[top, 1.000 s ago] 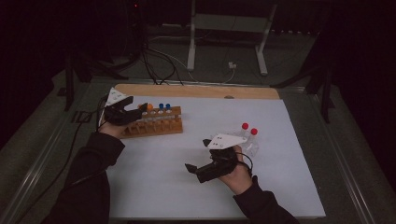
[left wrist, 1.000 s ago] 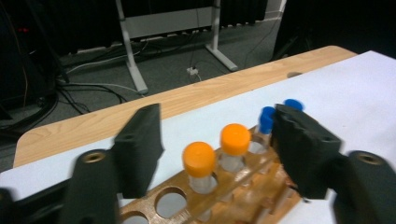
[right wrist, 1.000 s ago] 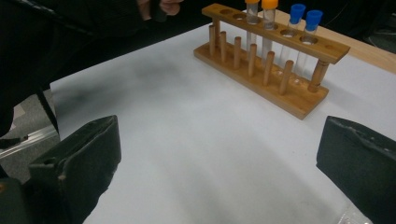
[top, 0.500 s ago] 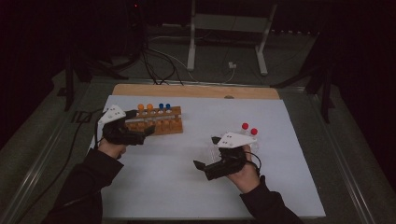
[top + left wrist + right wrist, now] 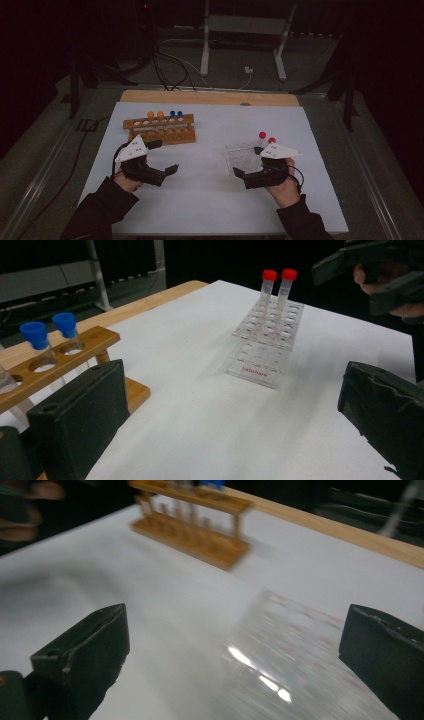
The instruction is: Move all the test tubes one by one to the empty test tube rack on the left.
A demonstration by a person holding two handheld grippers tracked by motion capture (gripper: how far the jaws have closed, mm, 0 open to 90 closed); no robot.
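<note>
two racks [image 5: 162,130], six capped tubes [image 5: 173,114]

Two red-capped tubes [image 5: 276,287] are held upright in a clear rack [image 5: 265,342]; blue-capped tubes [image 5: 50,335] are seated in a wooden rack [image 5: 65,365].

Wooden test-tube rack [image 5: 160,129] upper left of centre in the high view, upright on the white sheet, carrying two orange-capped tubes [image 5: 155,115] and two blue-capped tubes [image 5: 176,114] side by side. Clear plastic tube rack [image 5: 243,156] right of centre, red lettering on its front edge, holding two red-capped tubes [image 5: 266,137] upright at its far end.
</note>
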